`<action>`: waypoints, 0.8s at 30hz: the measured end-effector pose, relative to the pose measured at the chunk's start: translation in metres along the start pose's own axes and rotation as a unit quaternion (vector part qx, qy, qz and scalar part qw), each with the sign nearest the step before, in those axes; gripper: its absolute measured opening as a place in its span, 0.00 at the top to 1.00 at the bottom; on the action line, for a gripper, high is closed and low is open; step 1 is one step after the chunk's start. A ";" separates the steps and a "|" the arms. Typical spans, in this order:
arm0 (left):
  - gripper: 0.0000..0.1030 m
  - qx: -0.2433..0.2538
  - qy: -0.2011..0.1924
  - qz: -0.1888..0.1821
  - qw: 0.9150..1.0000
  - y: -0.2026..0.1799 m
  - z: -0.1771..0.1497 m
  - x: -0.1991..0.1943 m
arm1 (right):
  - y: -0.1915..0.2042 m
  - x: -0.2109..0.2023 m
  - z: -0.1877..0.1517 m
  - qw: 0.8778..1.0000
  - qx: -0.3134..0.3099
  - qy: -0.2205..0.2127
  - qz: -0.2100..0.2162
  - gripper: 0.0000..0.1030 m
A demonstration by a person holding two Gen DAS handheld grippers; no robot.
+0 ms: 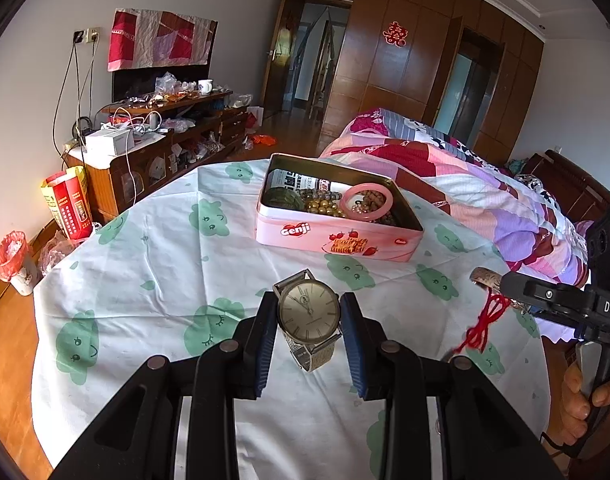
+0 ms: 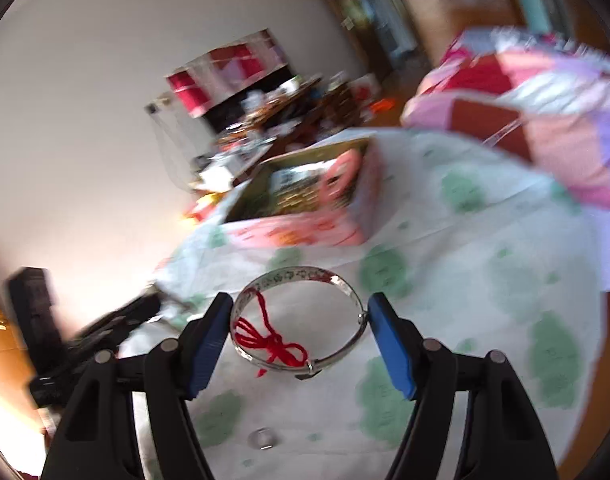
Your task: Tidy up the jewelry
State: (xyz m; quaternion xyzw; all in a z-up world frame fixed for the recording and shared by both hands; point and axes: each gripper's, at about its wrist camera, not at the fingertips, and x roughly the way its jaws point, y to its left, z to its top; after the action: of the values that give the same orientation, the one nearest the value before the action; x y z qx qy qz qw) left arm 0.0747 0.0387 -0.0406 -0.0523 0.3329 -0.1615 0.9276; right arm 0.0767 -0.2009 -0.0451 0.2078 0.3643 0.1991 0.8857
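Quilted bed (image 1: 485, 184), cluttered cabinet (image 1: 157, 148)

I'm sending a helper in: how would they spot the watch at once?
On the cloud-print tablecloth, in front of the pink tin, find the left tongs. The watch sits between them: round gold dial, mesh strap.

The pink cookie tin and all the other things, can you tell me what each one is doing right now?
Pink Genji cookie tin: open, lid off, holding beads and a pink bangle.
Gold-faced wristwatch with mesh strap: gripped between the left hand-held gripper pads.
Silver bangle with red string: held across its width by the right hand-held gripper, above the cloth.
Small silver ring: lying loose on the cloth.
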 end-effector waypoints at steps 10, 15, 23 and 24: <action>0.69 -0.002 0.003 -0.003 1.000 -0.001 -0.001 0.002 | -0.008 0.027 0.006 0.989 -0.032 0.001 -0.141 0.29; 0.69 -0.003 0.006 -0.005 1.000 0.000 -0.001 0.004 | -0.011 0.017 -0.004 0.989 -0.027 -0.001 -0.143 0.29; 0.69 -0.008 0.005 -0.005 1.000 0.000 -0.002 0.005 | 0.016 0.033 -0.043 0.993 -0.046 0.096 -0.047 0.65; 0.69 -0.009 0.005 -0.005 1.000 0.000 -0.002 0.005 | 0.016 0.037 -0.046 0.993 -0.042 0.107 -0.039 0.65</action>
State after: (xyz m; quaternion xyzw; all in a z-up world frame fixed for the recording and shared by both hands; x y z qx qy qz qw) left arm 0.0772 0.0370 -0.0457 -0.0616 0.3388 -0.1630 0.9246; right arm 0.0641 -0.1587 -0.0879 0.1338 0.4565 0.2007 0.8564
